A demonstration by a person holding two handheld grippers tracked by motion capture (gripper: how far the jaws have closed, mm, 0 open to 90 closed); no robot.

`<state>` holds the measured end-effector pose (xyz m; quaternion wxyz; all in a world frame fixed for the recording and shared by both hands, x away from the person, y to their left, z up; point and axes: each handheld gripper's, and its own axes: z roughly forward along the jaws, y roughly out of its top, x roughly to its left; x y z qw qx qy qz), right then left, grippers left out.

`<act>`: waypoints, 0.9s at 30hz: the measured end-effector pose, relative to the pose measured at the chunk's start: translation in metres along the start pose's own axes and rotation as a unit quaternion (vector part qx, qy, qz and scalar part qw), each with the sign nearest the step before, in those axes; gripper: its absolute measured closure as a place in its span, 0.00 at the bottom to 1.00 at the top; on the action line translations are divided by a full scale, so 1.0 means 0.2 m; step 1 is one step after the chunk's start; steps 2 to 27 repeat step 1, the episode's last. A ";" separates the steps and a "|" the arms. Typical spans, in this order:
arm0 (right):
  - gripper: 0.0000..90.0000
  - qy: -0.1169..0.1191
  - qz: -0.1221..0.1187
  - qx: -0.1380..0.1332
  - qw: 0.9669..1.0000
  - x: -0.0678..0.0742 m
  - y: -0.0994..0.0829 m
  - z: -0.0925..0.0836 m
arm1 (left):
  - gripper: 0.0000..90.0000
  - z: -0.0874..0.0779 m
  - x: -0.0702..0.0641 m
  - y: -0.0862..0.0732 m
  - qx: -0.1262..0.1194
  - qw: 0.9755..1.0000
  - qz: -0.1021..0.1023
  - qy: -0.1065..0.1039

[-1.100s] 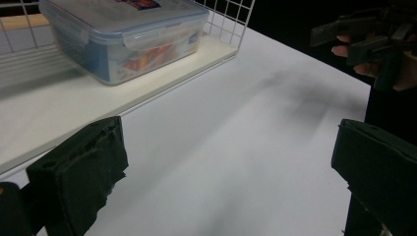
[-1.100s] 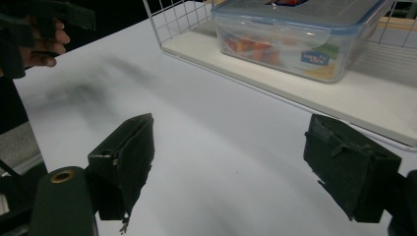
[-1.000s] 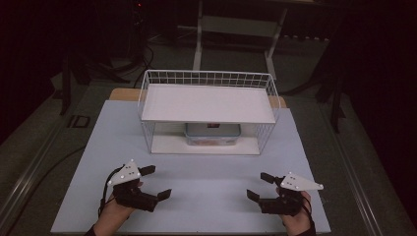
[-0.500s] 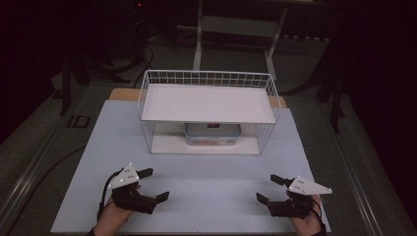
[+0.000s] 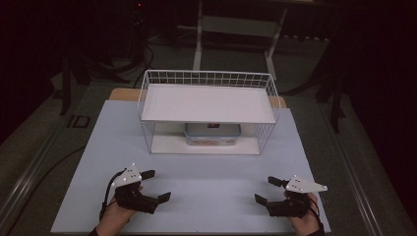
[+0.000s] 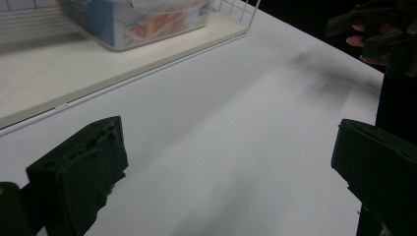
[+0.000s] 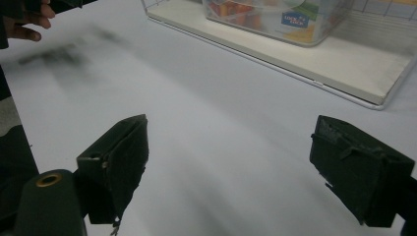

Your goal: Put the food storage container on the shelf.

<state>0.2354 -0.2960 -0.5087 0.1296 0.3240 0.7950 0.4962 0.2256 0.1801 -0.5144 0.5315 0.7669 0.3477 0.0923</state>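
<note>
Left tool (image 5: 156, 185) released, jaws wide, resting at bench (image 5: 211, 182) 7 o'clock; right tool (image 5: 268, 190) likewise released at 5 o'clock. Both well apart from wire rack (image 5: 209, 110), likely staged for reach. Clear lidded box (image 5: 213, 133) sits on rack's lower shelf at 12 o'clock, under upper shelf; colourful contents inside, unidentifiable.

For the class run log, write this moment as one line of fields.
left gripper: open, empty, near table edge | right gripper: open, empty, near edge | food container: on lower shelf of wire rack, untouched
</note>
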 end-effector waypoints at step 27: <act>0.16 -0.001 0.000 0.000 1.000 0.00 0.00 0.00 | 0.00 0.00 0.00 0.00 0.000 1.000 0.000 -0.001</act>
